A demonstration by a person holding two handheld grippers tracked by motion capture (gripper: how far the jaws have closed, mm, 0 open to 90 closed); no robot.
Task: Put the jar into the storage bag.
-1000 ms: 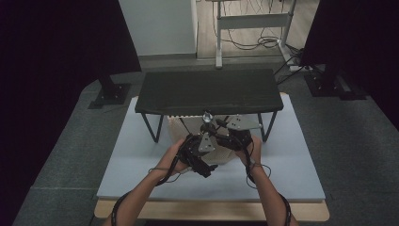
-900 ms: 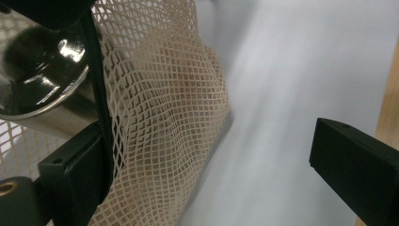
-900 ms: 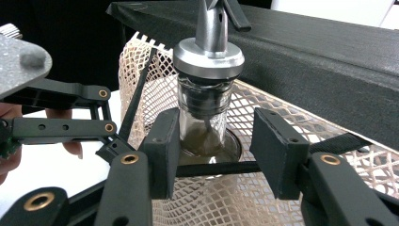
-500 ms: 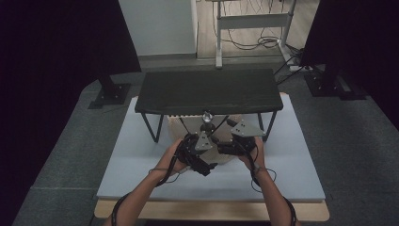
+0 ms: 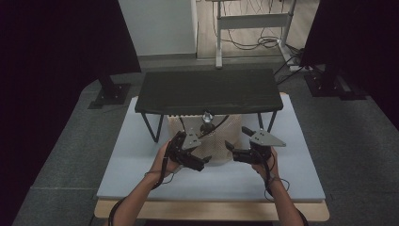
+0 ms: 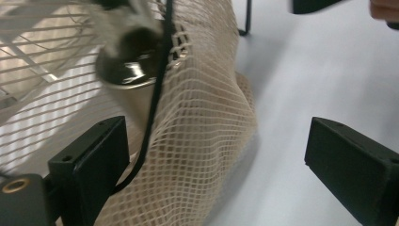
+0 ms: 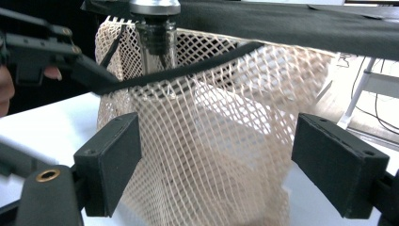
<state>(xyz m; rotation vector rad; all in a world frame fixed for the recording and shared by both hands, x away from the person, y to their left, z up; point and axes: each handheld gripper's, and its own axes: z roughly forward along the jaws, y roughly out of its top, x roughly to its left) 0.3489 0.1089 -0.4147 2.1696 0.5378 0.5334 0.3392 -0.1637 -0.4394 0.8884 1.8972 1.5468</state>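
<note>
You are working on the beige net bag (image 5: 212,141), which hangs by its black strap from a metal knob (image 5: 207,116) under the front edge of the black rack (image 5: 207,92), its bottom resting on the desk (image 5: 141,179) a little back from the desk's front edge, near the middle. Judging by this, the step in hand is getting a fresh hold on the bag. Take the mesh itself rather than the strap, low enough that the weave bunches between the pads, and close slowly so a pad does not snag a single thread.

Your left tongs (image 5: 200,162) stand spread, with the bag's lower fold (image 6: 197,155) against the inner pad (image 6: 94,155) but not pinched. Your right tongs (image 5: 230,149) have just been opening and now stand wide, the mesh (image 7: 211,155) ahead of them and nothing gripped. Both forearms come in from the desk's front edge, wrists level, the tongs pointing inward at the bag from either side.
</note>
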